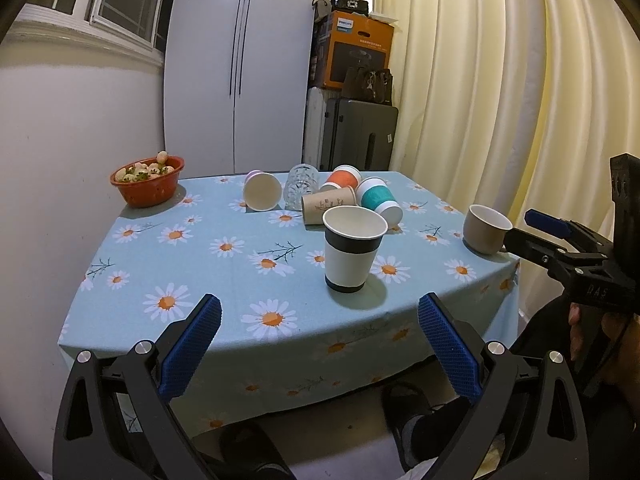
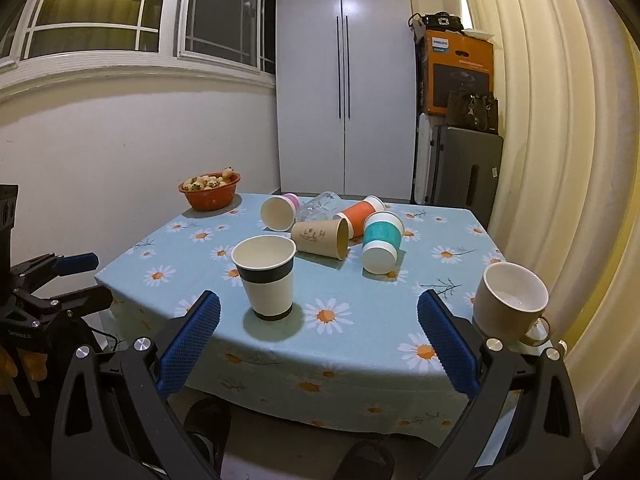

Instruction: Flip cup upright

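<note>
a daisy-print tablecloth point(image 2: 360, 344) covers the table. both the left gripper point(image 1: 320, 344) and right gripper point(image 2: 320, 344) gape wide, empty, short of its near edge. beyond the upright paper cup point(image 2: 266, 278), the teal-banded cup point(image 2: 382, 242) lies tipped, base toward the right fingers point(image 2: 448, 344), the nearer ones.

"PHILIPS" on orange box point(image 1: 357, 50)

Five paper cups point(image 2: 265, 280), one glass point(image 2: 318, 205), mug point(image 2: 509, 303), bowl point(image 2: 209, 192).

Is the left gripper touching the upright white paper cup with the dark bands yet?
Apart. In the left wrist view, the open left gripper sits short of the white paper cup, with bare floral tablecloth between.
</note>
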Demonstrator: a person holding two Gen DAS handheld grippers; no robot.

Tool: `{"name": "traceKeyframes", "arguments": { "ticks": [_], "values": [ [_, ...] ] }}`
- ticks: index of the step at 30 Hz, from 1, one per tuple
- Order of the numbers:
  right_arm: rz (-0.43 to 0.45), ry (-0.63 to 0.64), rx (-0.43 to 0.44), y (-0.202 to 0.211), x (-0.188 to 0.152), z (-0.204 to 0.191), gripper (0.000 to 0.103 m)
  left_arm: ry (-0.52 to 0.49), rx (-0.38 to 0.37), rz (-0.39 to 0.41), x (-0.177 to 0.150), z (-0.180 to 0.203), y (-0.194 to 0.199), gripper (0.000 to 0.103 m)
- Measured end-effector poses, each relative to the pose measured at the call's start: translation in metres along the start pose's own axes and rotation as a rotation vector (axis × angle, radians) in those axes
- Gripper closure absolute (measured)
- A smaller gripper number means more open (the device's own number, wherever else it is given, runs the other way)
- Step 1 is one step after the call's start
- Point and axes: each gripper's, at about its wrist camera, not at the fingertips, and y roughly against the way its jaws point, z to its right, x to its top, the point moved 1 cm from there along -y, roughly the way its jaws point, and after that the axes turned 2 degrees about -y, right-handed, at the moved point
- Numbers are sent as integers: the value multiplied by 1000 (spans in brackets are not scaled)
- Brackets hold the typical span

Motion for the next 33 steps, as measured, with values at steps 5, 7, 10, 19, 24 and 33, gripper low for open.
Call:
{"name": "traceKeyframes", "arguments": {
  "ticks": [5,7,10,19,24,33],
  "values": [
    [2,23,-8,1,-1,-4,5,-5,-2,-3,0,2,-1,7],
    [2,26,-9,1,-1,-4,5,-7,-1,-1,-1,2,0,7],
    [-5,24,-9,-1,-2,-4,5,-7,-5,-2,-1,2,-1,7],
    [-13,30,-11,-3,-3,-4,5,-14,1,-4,-2,2,-2,7],
    [-15,27,-14,-4,-3,-3,5,-11,2,-3,-2,0,-2,7],
    [-18,27,-15,-5,-3,-3,5,-11,2,-3,-2,0,-2,7]
  ]
}}
